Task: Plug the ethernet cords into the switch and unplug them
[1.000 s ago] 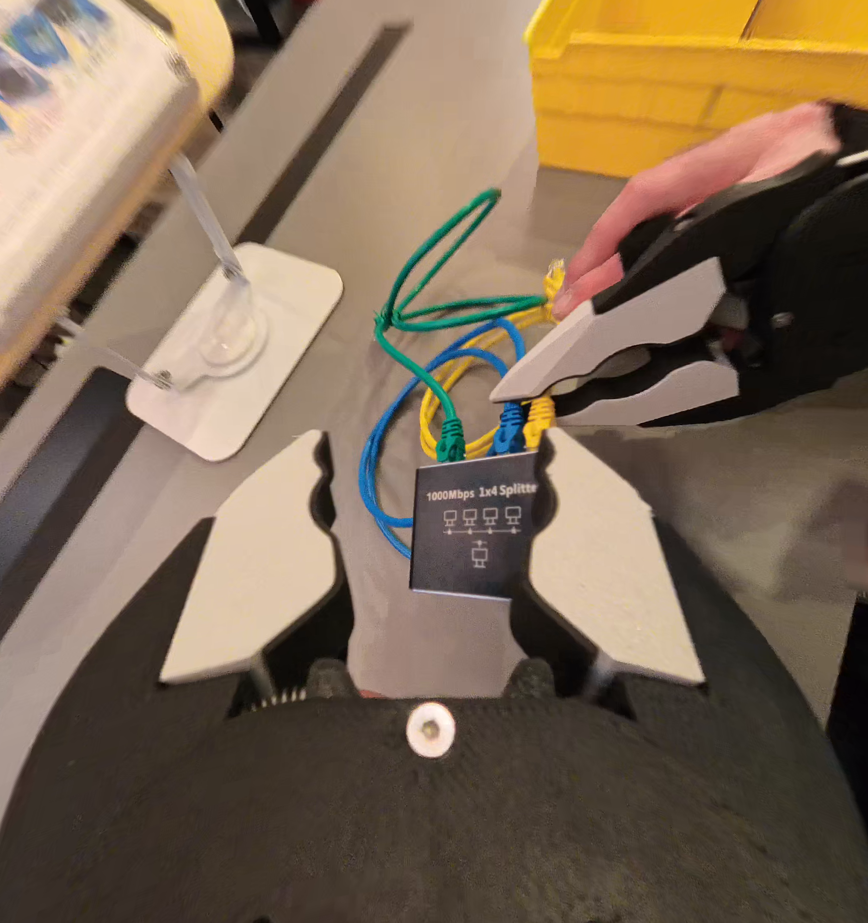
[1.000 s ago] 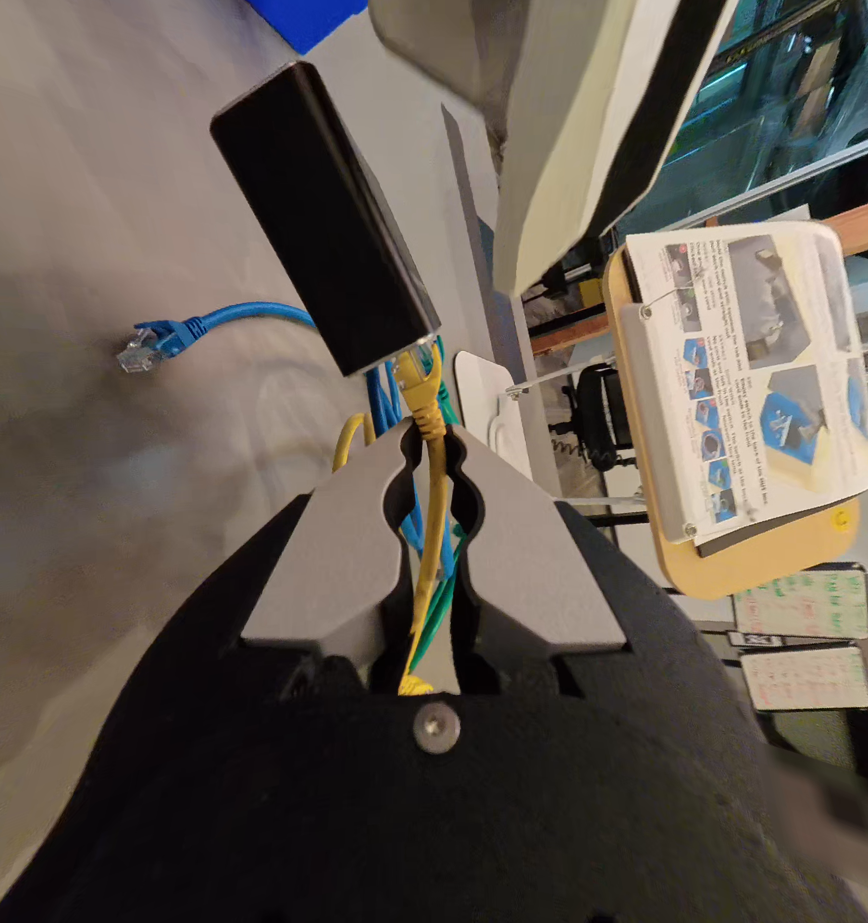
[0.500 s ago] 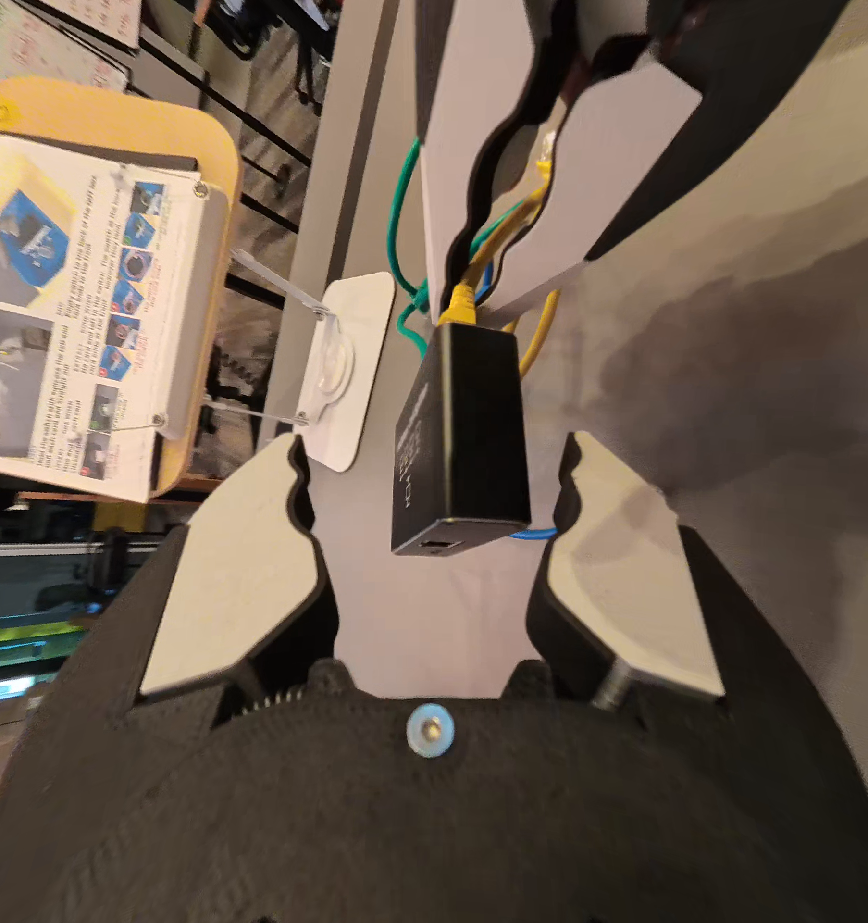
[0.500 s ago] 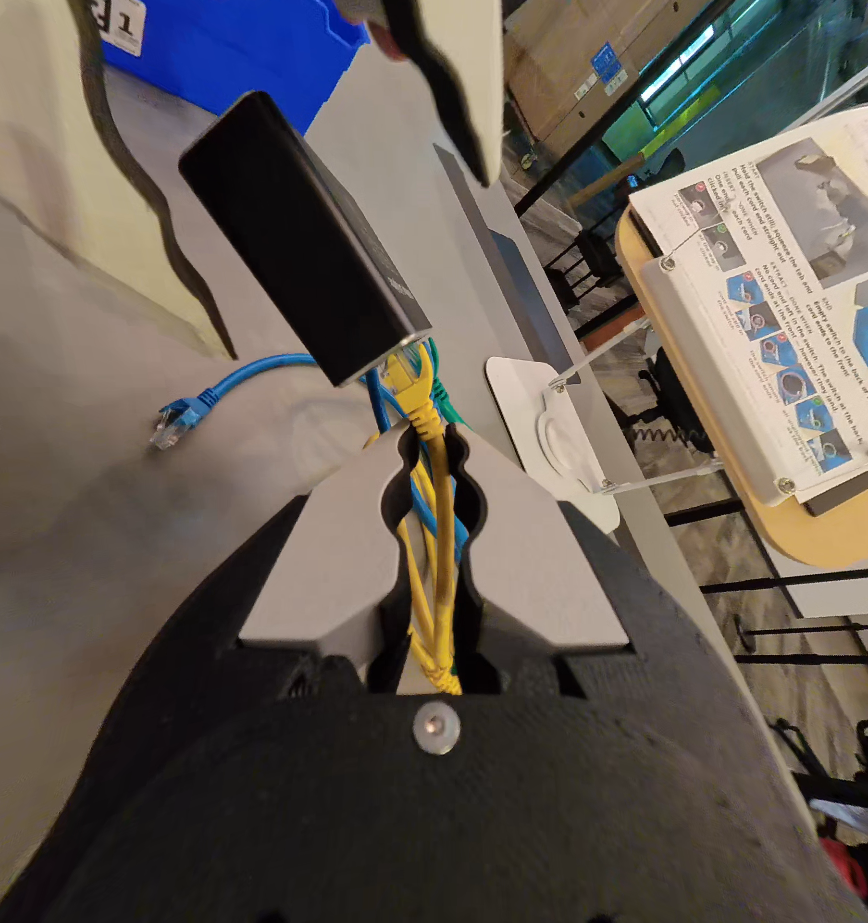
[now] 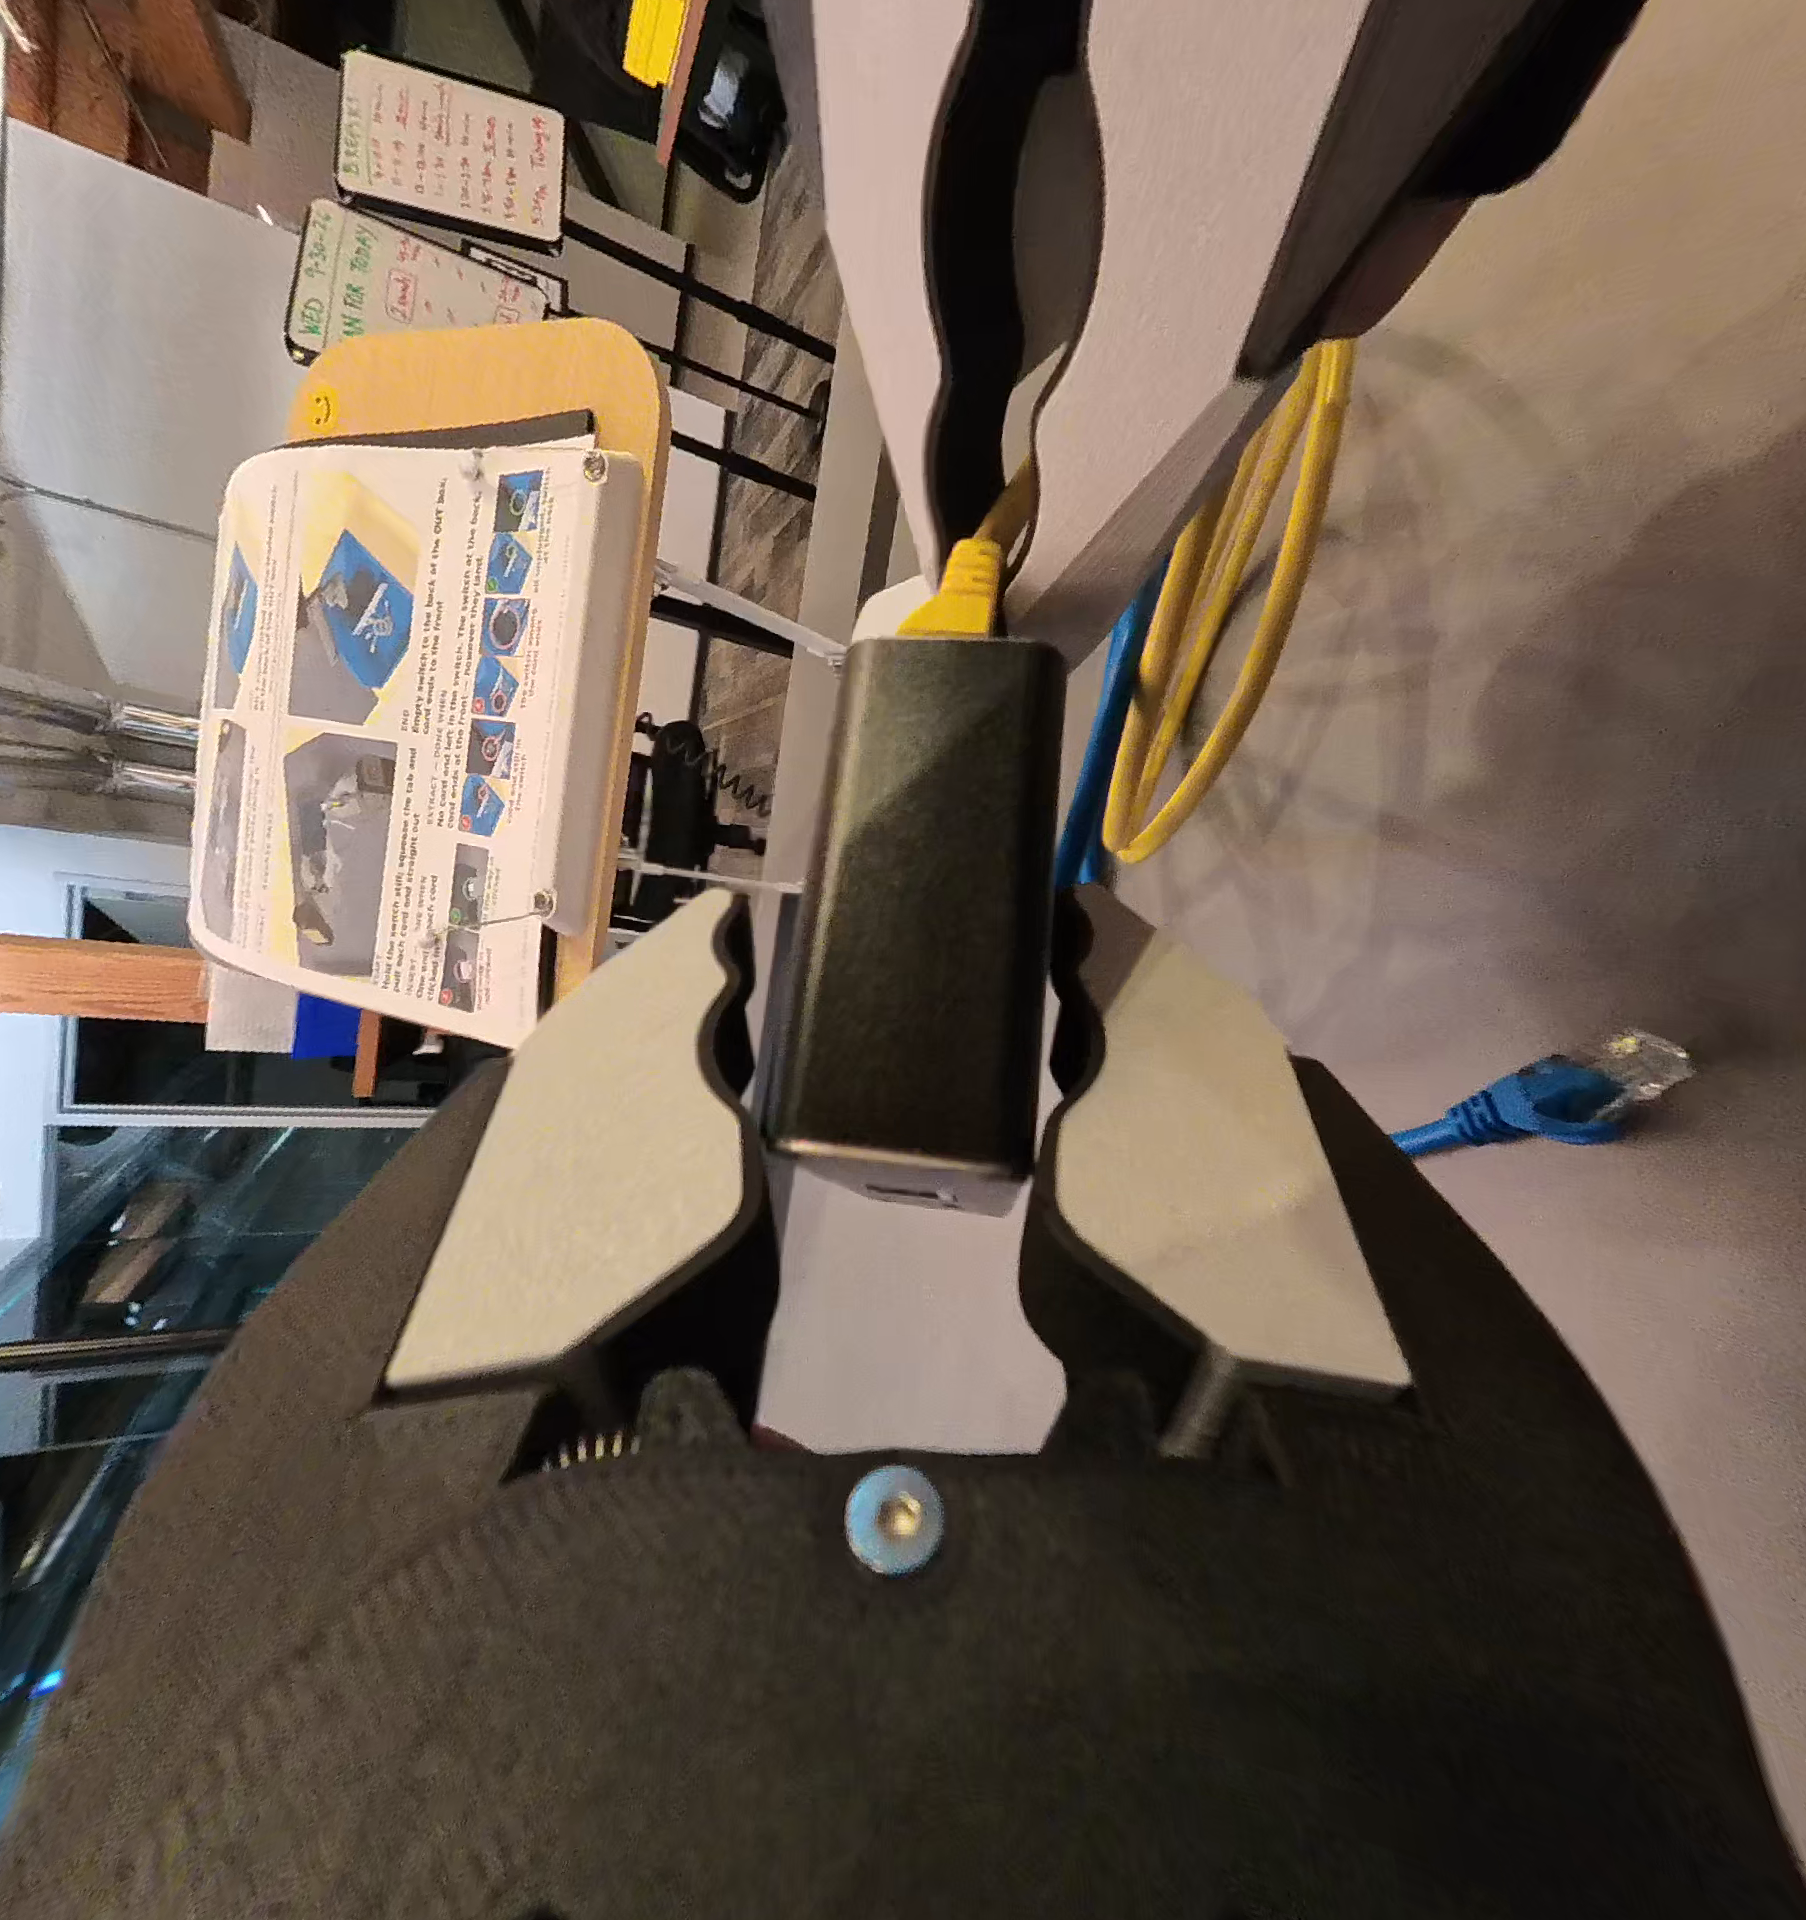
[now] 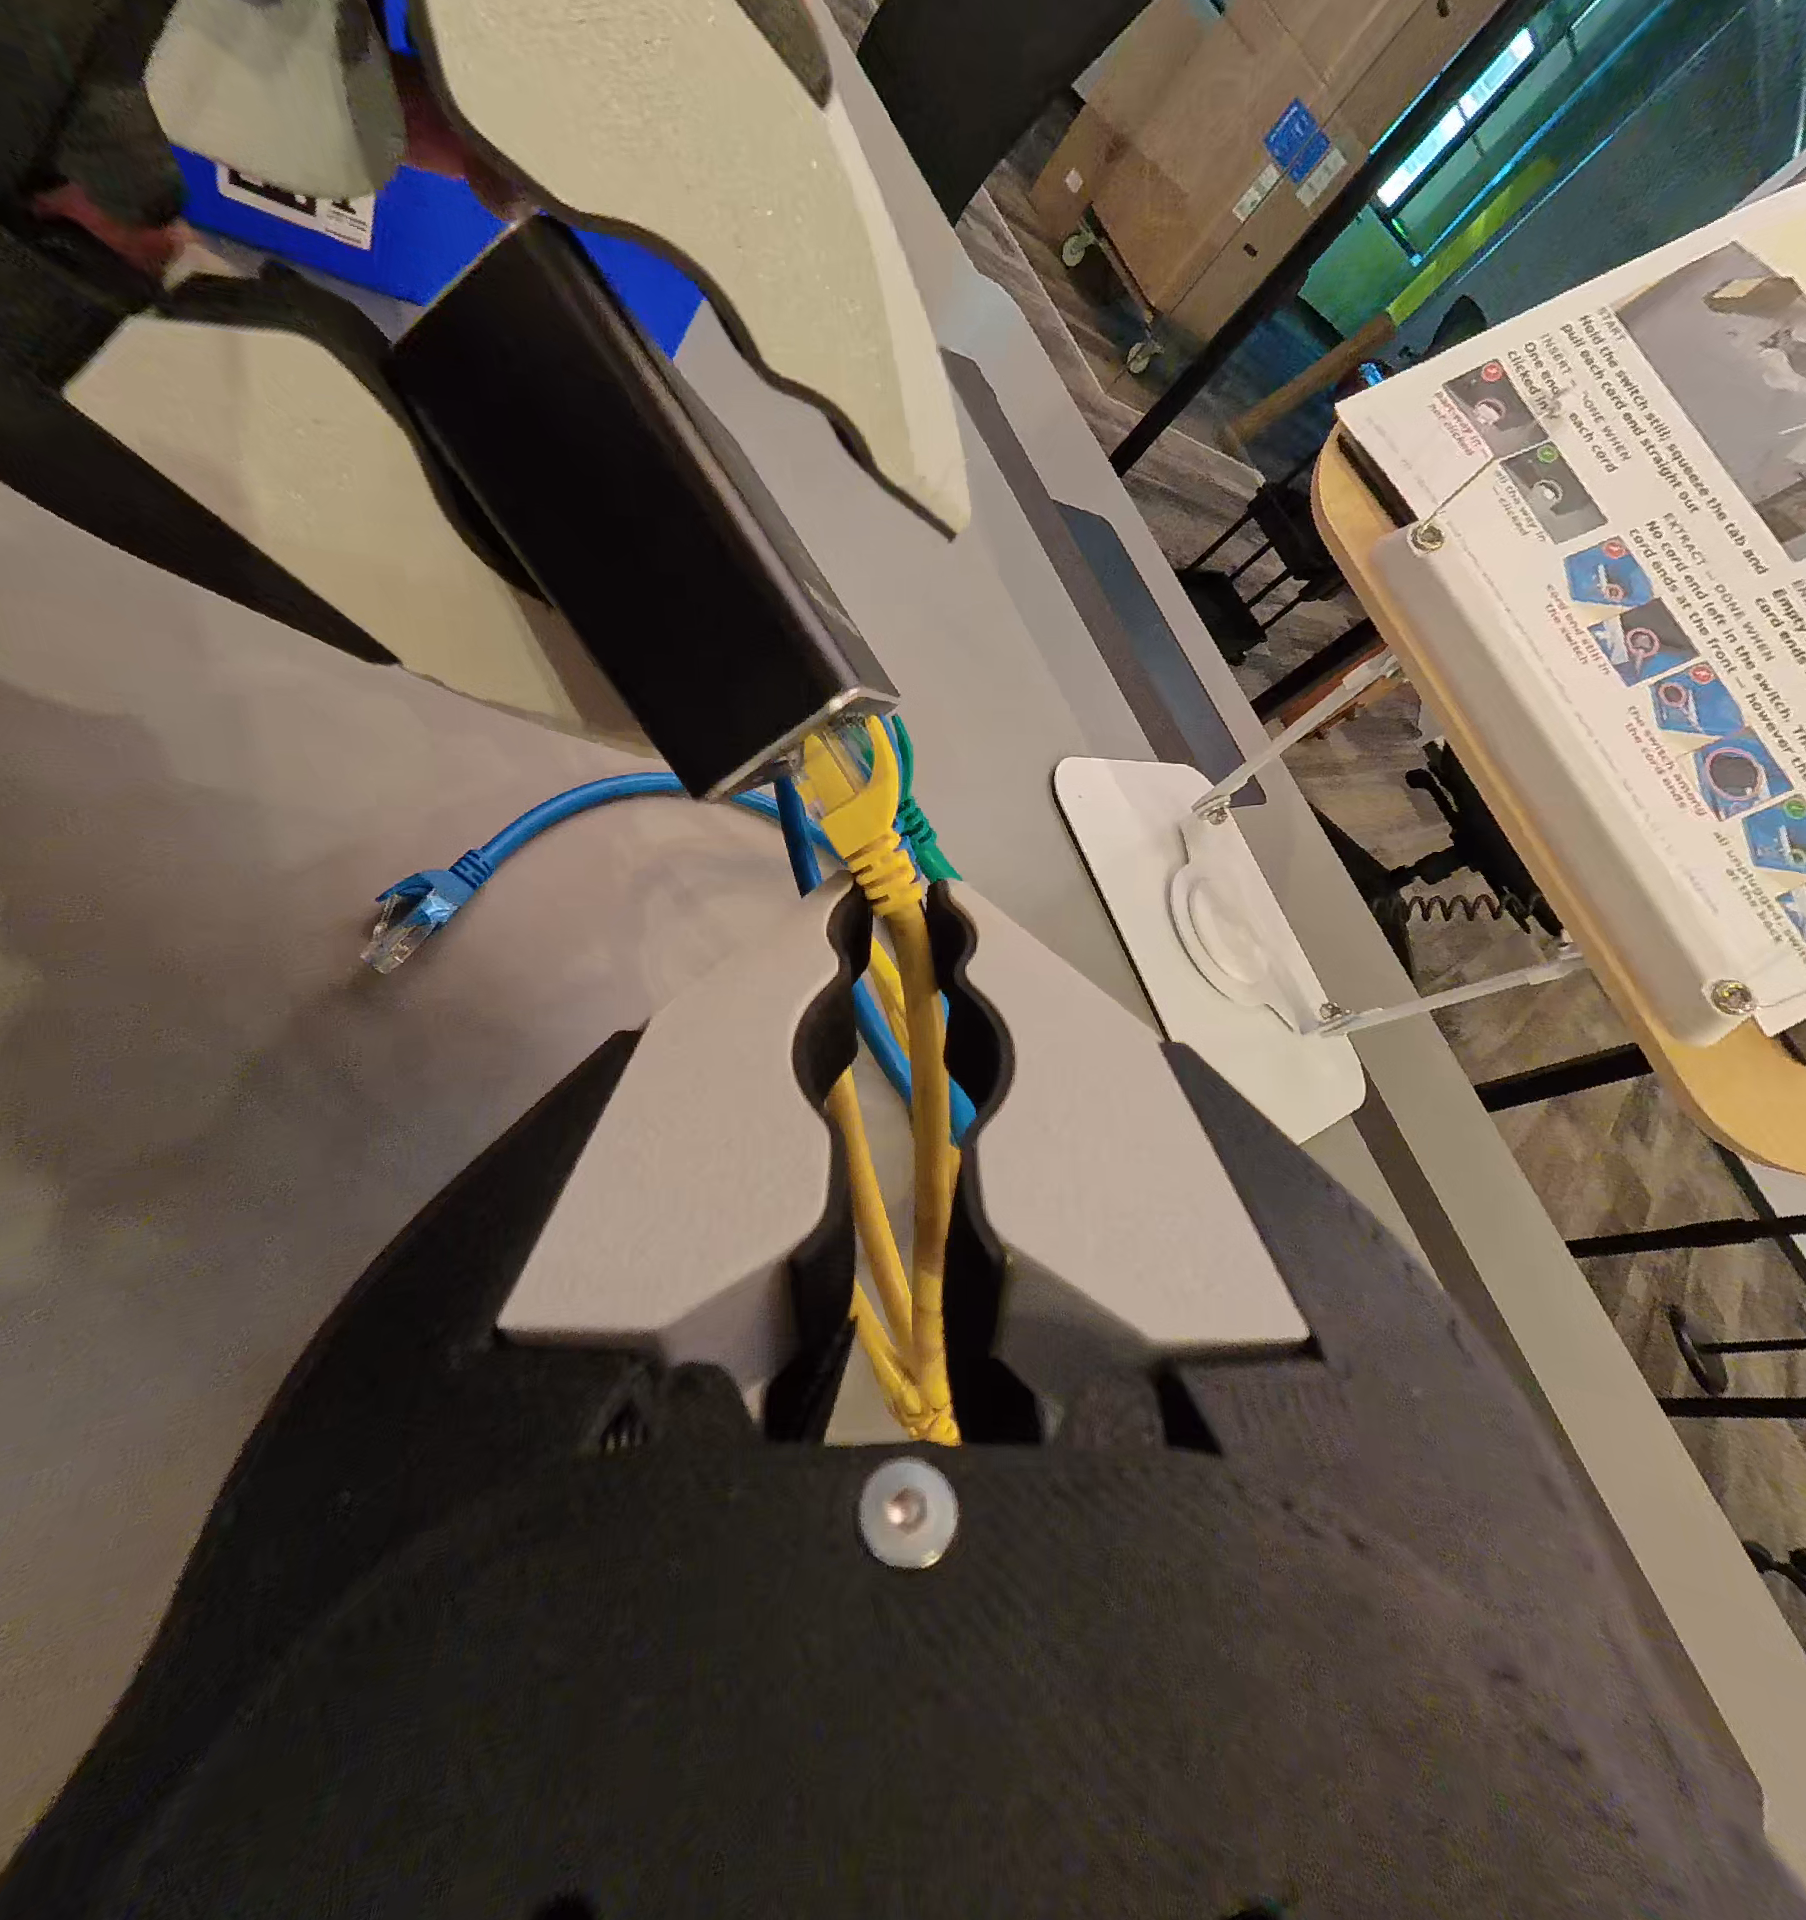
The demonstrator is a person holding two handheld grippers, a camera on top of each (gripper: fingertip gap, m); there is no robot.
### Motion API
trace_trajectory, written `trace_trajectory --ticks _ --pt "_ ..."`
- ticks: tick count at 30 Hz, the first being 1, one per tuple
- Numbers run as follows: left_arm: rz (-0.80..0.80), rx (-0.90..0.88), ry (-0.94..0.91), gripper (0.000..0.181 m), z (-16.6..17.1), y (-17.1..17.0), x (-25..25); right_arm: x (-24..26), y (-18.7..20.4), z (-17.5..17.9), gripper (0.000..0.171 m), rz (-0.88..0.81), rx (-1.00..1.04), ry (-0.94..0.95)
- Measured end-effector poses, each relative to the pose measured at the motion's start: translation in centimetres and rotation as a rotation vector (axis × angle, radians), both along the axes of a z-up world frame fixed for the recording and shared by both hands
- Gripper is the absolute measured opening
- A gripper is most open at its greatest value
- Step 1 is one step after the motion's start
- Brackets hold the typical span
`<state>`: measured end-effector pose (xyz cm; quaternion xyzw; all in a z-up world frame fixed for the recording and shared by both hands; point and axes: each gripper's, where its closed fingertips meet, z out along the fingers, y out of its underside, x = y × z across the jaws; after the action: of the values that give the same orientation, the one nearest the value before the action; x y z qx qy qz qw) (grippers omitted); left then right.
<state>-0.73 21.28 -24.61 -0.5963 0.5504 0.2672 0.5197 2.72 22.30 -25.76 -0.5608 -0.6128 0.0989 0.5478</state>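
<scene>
The black switch (image 5: pixel 920 831) is between the fingers of my left gripper (image 5: pixel 904 914), which is shut on its sides; it also shows in the right wrist view (image 6: pixel 650 561). My right gripper (image 6: pixel 899 904) is shut on the yellow cord (image 6: pixel 925 1039) just behind its plug (image 6: pixel 852 790), which sits in the switch's end. It shows at the top of the left wrist view (image 5: pixel 992 520). A green plug (image 6: pixel 920 842) and a blue cord (image 6: pixel 795 842) also sit at that end. The blue cord's other plug (image 6: pixel 411 914) lies loose on the table (image 5: pixel 1564 1091).
A grey table (image 5: pixel 1605 623) lies under everything. An instruction sheet on a clear stand (image 6: pixel 1657 623) with a white base (image 6: pixel 1190 935) stands at the table's edge. A blue bin (image 6: pixel 431 229) is behind the switch. Whiteboards (image 5: pixel 442 145) stand beyond the table. The grippers' ends are close to 4 cm from one another.
My left gripper has moved forward around the switch and closed on it. My right gripper has stayed shut on the yellow cord at the switch's end.
</scene>
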Motion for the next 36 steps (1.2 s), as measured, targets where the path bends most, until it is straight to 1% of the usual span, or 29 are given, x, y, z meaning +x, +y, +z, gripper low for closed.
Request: trace_trajectory --ticks 6,11,21,25,26,29,36 --pt "-0.019 0.053 0.012 0.054 0.1 0.0 0.3 0.1 -0.1 -0.1 0.007 0.007 -0.017 0.001" --pt "-0.044 0.029 -0.034 0.053 0.1 -0.6 0.7 0.0 -0.5 -0.1 0.008 0.039 -0.032 0.016" --pt "-0.056 -0.009 -0.075 0.052 -0.1 -0.9 0.7 -0.2 -0.8 -0.1 0.008 0.063 0.034 0.001" --pt "-0.054 -0.024 -0.092 0.052 0.0 -1.0 0.5 0.1 -0.5 0.2 0.022 0.053 0.059 0.000" --pt "-0.054 -0.030 -0.100 0.052 0.0 -1.0 0.5 0.2 -0.6 0.3 0.023 0.056 0.058 0.004" --pt "-0.054 -0.050 -0.133 0.052 0.4 -1.1 0.3 0.5 -0.9 0.8 0.025 0.086 0.050 0.017" --pt "-0.077 -0.101 -0.180 0.052 1.4 -1.3 0.0 0.2 -2.7 2.4 0.023 0.206 0.035 0.026"
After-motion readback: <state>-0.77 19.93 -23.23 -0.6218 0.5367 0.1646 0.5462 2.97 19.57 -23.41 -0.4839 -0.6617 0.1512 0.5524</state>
